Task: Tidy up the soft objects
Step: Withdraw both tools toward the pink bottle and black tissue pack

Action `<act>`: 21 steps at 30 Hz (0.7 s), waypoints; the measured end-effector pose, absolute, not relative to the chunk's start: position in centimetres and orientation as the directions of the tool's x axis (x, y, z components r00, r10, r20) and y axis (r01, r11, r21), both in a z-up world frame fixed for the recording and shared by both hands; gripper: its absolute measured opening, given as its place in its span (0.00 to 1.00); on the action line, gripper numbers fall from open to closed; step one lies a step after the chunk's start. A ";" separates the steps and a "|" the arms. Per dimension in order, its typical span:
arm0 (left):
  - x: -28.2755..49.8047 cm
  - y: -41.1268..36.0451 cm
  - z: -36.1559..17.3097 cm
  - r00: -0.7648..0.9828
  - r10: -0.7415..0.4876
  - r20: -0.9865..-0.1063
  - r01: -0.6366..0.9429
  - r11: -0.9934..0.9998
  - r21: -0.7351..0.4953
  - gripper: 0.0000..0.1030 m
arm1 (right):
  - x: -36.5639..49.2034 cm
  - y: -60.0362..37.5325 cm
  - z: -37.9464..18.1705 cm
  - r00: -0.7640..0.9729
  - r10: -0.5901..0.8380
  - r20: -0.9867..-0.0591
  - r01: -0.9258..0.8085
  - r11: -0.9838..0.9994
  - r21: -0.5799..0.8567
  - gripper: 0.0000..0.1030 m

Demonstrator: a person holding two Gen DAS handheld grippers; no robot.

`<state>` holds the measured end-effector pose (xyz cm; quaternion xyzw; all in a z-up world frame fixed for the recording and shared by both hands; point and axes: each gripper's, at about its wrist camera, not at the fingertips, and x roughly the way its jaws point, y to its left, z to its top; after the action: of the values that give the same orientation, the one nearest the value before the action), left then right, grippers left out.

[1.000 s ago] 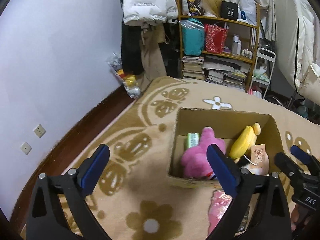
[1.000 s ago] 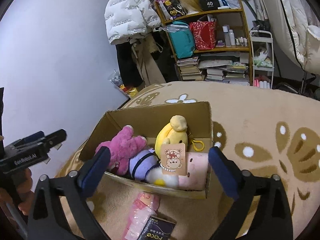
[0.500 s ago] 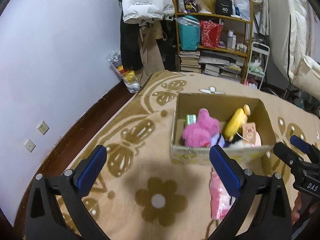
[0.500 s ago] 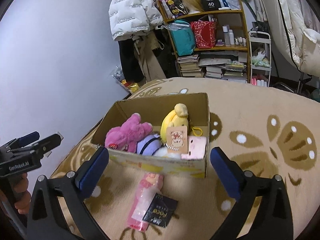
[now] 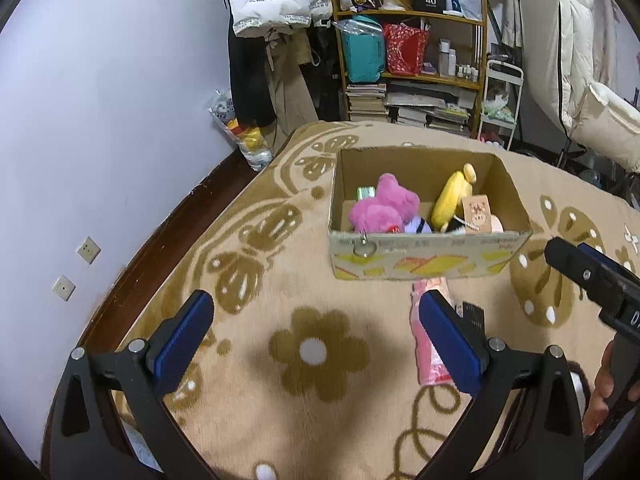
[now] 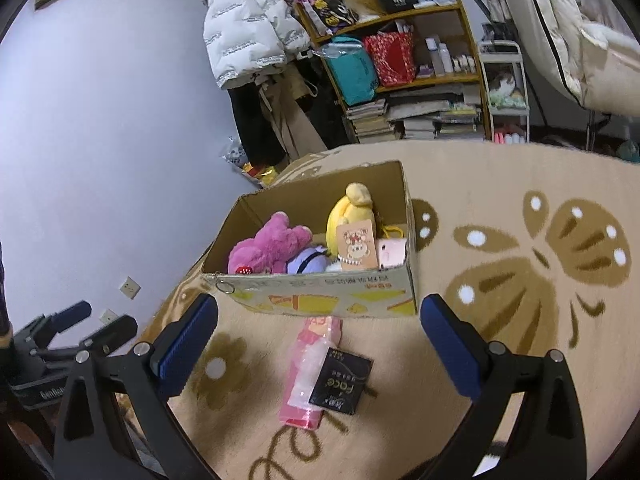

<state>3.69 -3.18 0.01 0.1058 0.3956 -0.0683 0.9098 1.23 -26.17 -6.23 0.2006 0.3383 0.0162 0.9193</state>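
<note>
A cardboard box (image 5: pixel 424 258) (image 6: pixel 328 300) stands on the rug. It holds a pink plush (image 5: pixel 380 210) (image 6: pixel 266 246), a yellow plush (image 5: pixel 452 196) (image 6: pixel 348 214), a purple plush (image 6: pixel 308 260) and a pale pink soft item (image 6: pixel 390 252). A pink packet (image 5: pixel 426 338) (image 6: pixel 308 364) lies on the rug in front of the box, with a black packet (image 6: pixel 340 380) on it. My left gripper (image 5: pixel 316 330) is open and empty, back from the box. My right gripper (image 6: pixel 318 330) is open and empty above the packets.
The beige patterned rug (image 5: pixel 312 352) covers the floor. A wall (image 5: pixel 100 100) runs along the left. A cluttered shelf (image 5: pixel 408 52) with hanging coats (image 5: pixel 276 12) stands behind the box. The right gripper shows in the left wrist view (image 5: pixel 592 280).
Both grippers have drawn back and up from the box, so it looks smaller and farther. The packets on the rug are now in full view. Both stay open.
</note>
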 end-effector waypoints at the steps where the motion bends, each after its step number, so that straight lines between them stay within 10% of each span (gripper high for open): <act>1: 3.6 -3.2 -0.1 0.675 -0.040 -0.736 0.208 0.968 0.139 0.99 | 1.1 -26.2 -6.4 0.767 0.173 -0.619 0.108 0.915 0.390 1.00; 21: 4.2 -5.8 -5.9 0.560 -0.046 -0.827 0.274 0.952 0.133 0.99 | 3.7 -26.3 -12.9 0.592 0.276 -0.757 0.176 0.873 0.455 0.95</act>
<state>4.20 -5.83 -5.92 0.1242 0.4600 -0.0914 0.8744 3.67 -26.29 -12.90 0.2503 0.4507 0.0291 0.8564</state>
